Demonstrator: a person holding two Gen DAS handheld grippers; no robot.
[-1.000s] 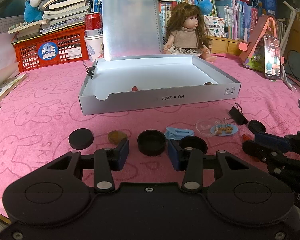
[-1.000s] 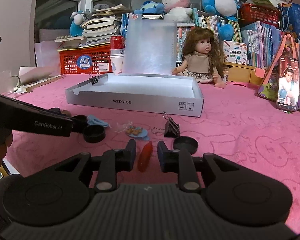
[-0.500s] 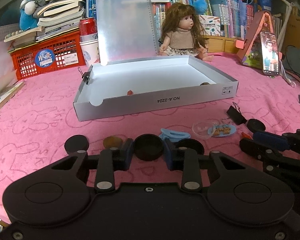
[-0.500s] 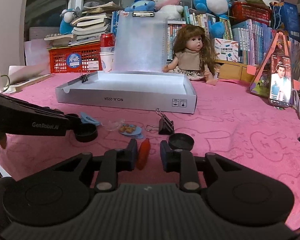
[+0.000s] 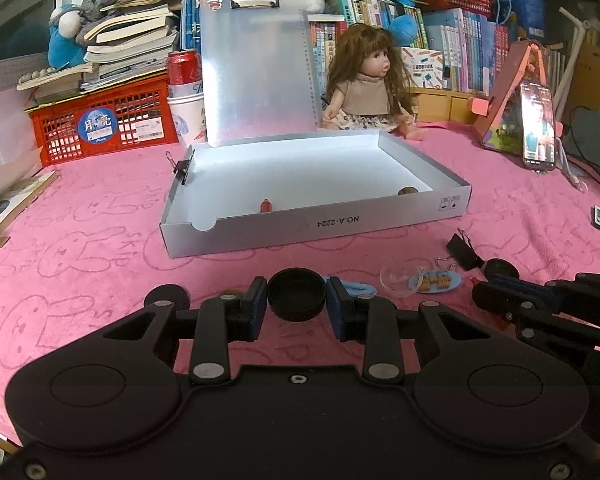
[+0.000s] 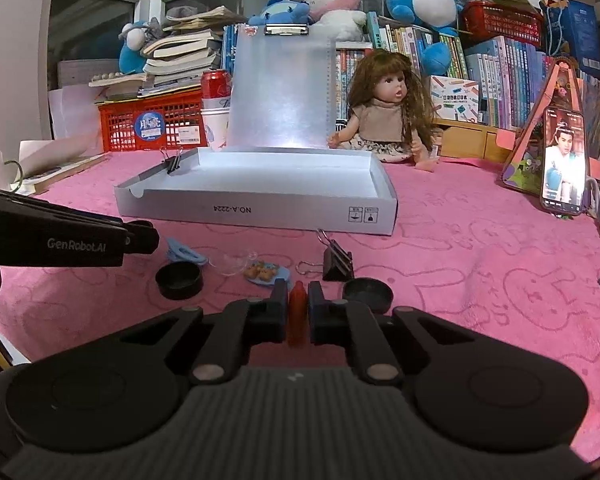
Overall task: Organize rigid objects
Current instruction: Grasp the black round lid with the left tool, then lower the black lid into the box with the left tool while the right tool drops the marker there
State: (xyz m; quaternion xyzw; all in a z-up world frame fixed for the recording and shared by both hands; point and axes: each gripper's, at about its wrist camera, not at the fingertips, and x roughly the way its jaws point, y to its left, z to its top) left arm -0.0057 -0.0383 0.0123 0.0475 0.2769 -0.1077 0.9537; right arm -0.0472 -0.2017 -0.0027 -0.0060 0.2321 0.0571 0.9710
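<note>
A round black cap [image 5: 296, 298] sits between the blue pads of my left gripper [image 5: 296, 308], which is shut on it, low over the pink cloth. My right gripper [image 6: 298, 312] is shut on a small red piece [image 6: 298, 314] that stands upright between its pads. In the left wrist view the right gripper [image 5: 484, 290] comes in from the right edge. In the right wrist view the left gripper [image 6: 140, 236] reaches in from the left, and the cap it grips is hidden. The shallow white box [image 5: 316, 224] lies open ahead, with a red piece [image 5: 266, 205] and a brown piece [image 5: 407, 191] inside.
Loose on the cloth: a black binder clip [image 6: 337, 264], black caps [image 6: 367, 294] [image 6: 179, 279], a blue clip [image 6: 184, 252], a clear dish and a blue disc [image 6: 266, 272], and a black disc [image 5: 167, 296]. A doll [image 5: 366, 84], a propped phone [image 5: 538, 126] and a red basket [image 5: 104, 124] stand behind.
The left jaws have come together onto the black cap. The right jaws have narrowed from wide apart onto the red piece. Both views show the box a little lower in the picture.
</note>
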